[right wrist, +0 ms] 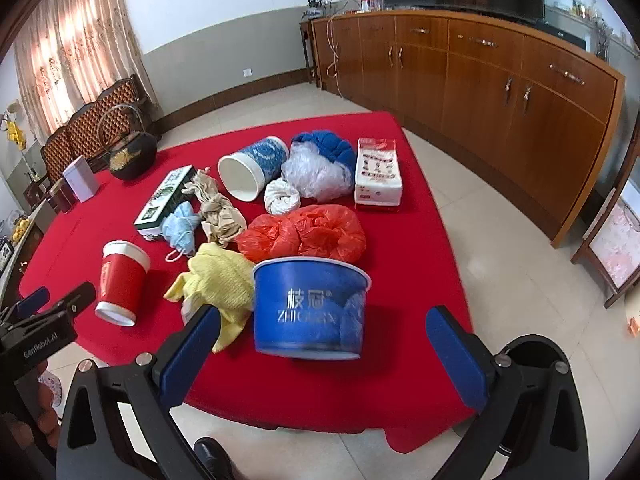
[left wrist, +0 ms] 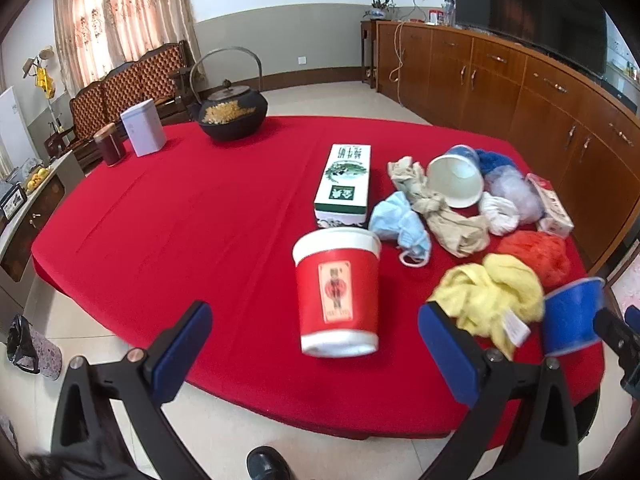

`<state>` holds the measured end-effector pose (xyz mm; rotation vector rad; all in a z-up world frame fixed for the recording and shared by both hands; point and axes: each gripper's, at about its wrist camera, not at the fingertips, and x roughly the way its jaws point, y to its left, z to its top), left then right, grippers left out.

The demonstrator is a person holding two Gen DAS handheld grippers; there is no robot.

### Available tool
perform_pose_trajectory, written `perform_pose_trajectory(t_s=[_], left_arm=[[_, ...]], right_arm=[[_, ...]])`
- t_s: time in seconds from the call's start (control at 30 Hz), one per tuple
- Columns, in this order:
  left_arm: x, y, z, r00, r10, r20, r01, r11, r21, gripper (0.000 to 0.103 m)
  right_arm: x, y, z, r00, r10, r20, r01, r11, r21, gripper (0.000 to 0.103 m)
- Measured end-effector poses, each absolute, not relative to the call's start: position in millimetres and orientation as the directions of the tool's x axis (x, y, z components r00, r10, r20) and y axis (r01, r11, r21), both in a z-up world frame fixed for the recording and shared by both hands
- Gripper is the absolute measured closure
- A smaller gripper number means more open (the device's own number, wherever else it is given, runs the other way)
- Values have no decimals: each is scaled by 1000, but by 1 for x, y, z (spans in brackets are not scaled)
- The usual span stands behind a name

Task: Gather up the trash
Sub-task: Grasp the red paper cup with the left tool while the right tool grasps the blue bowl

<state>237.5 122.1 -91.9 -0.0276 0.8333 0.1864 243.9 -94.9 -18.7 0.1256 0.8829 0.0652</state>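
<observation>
Hovering at the near edge of the red table (left wrist: 160, 216), the left gripper (left wrist: 316, 344) stood wide, holding nothing; the red cup (left wrist: 338, 292) stood upright on the cloth between and just beyond its fingers. Further left and back: jar (left wrist: 110, 145), white tin (left wrist: 143, 127), black kettle (left wrist: 233, 114). Green box (left wrist: 345, 182) lay mid-table. Right of it, the trash heap: blue mask (left wrist: 402, 224), beige rag (left wrist: 440, 212), tipped blue-white cup (right wrist: 254, 170), white wad (right wrist: 282, 196), clear bag (right wrist: 316, 176), orange bag (right wrist: 308, 232), yellow cloth (right wrist: 220, 280), tissue pack (right wrist: 378, 172). Right gripper (right wrist: 324, 356) also wide, empty; blue bowl (right wrist: 310, 308) upright between its fingers, not touched. Cabinets (right wrist: 500, 88) ran along the right wall.
</observation>
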Motion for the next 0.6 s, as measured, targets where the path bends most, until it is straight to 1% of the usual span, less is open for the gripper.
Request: perform_pose_trajectory(t_s=[0.17,0.23,0.37,0.47,0.53,0.6], left_arm=[[252,130,-106,630,130,-766,-169,985,28,1],[257,130,-113,619,122,-776,-160,987,27,4],[264,129,-123,606,90,-791,-133,991,11,16],[268,128,-129,592,56,-804,-106,994,-9,27],[271,127,-133,584,42,-811,-93,996,-15,39],[271,125,-134,593,40,-804,-83,997,-11,40]], right_arm=[[261,-90,-33,607,113,-787,-13,991,133,0],[267,-88,-38,598,120,-792,-17,990,137,0],[275,-87,-48,584,134,-800,-16,988,154,0],[278,-87,-54,575,149,-804,-18,985,169,0],[279,-85,-58,571,156,-806,-23,985,174,0],[279,-84,-60,571,155,-806,-29,985,169,0]])
